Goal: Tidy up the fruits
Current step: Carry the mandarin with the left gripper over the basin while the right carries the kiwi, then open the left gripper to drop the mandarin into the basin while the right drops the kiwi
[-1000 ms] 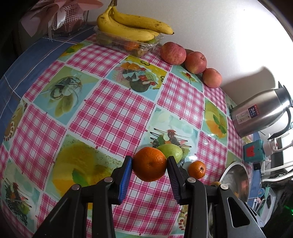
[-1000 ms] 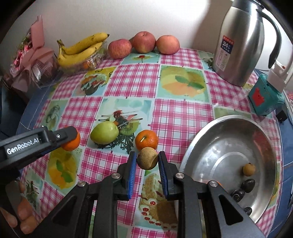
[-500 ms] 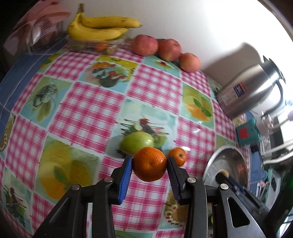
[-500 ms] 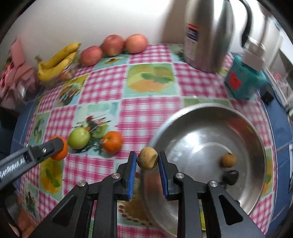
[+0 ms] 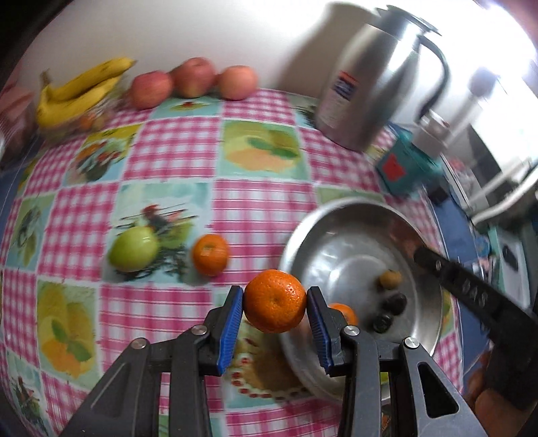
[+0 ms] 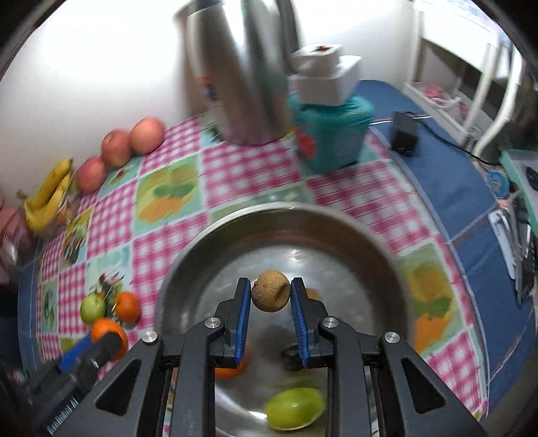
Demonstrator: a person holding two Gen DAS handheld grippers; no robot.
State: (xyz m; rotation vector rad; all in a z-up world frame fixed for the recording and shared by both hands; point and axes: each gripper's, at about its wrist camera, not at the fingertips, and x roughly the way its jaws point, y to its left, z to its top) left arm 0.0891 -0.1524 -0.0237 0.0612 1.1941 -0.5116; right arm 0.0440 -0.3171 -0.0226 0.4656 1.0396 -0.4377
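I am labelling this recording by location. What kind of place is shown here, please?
Probably a home dining or kitchen table: a checked fruit-print tablecloth, a steel thermos jug, and bananas and apples along the wall.

Plain white wall (image 5: 208, 30), checked tablecloth (image 5: 259, 208)

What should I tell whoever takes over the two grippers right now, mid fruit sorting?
Left gripper: shut on an orange, at the metal bowl's near rim.
Right gripper: shut on a small brown fruit, over the bowl.
In the bowl: a green fruit, an orange, several small fruits.
Left on the cloth: green apple, another orange.
Next, probably: release both, then fetch those two.
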